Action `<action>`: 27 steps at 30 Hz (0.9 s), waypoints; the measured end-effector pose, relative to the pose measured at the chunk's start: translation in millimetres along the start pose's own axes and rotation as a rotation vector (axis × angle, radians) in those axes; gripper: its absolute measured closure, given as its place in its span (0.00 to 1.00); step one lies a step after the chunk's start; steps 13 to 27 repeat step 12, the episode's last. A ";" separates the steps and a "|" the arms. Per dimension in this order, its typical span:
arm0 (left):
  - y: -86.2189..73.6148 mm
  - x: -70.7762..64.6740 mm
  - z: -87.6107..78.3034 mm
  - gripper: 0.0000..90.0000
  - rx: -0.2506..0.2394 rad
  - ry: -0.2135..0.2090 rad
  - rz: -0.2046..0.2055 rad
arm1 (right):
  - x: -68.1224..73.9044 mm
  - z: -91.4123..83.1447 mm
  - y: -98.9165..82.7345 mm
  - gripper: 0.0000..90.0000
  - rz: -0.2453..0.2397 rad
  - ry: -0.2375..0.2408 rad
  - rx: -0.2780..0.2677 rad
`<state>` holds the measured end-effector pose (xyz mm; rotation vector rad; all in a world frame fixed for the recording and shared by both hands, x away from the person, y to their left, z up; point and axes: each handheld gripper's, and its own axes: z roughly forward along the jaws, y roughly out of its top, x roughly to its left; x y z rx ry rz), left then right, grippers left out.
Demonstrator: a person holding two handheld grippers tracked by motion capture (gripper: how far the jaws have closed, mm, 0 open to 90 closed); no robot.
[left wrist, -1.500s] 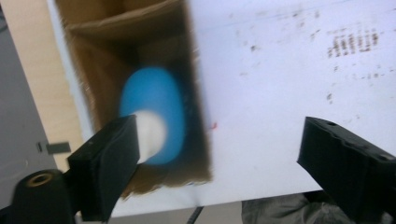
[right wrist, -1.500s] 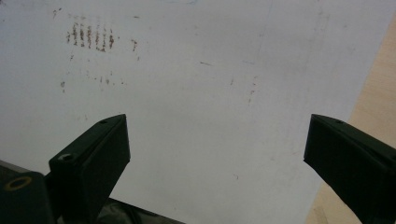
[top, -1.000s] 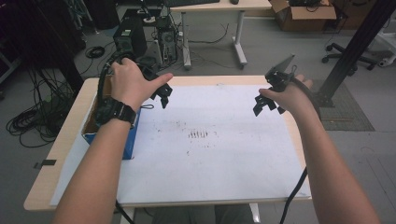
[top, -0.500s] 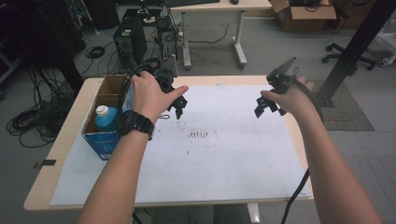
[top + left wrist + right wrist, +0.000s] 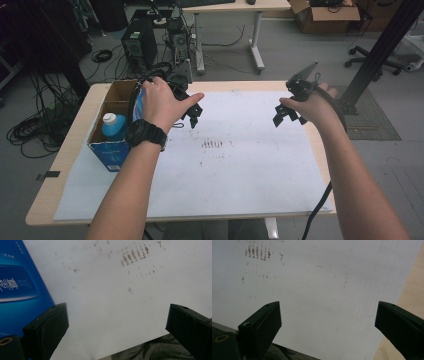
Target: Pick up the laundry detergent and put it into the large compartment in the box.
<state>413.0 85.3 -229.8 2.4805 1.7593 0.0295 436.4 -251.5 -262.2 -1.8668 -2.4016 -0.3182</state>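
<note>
Blue cardboard marks the thing nearest the work: an open box (image 5: 112, 127) standing on the left part of the table (image 5: 75, 125), with a blue bottle (image 5: 114, 125) with a white cap upright inside it. The left gripper (image 5: 194, 112) hangs just to the right of the box, above the white sheet (image 5: 240, 175) that covers most of the table; in the left gripper view its jaws stand wide apart with nothing between them, and the box's printed blue side (image 5: 17, 290) fills the left of that view. The right gripper (image 5: 287, 114) hovers over the far right part of the sheet, well apart from the box, its jaws likewise spread and empty, looking down on bare paper and a strip of the wooden table edge (image 5: 409, 305).

Judging from this, the step in hand is a reach for the bottle in the box. To do it well, the left gripper should swing back over the box's open top and come down straight, one jaw on either side of the bottle's neck or shoulder, clear of the cardboard walls. Closing low on the cap risks a slip, so a grip just under it seems safer. The box looks light and could drag along, so the right gripper might steady its rim while the bottle is lifted out
</note>
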 end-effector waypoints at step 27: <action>-1.1 -2.1 -1.3 0.05 -0.005 0.000 0.002 | 0.5 -2.8 -2.1 0.08 -0.002 0.000 -0.006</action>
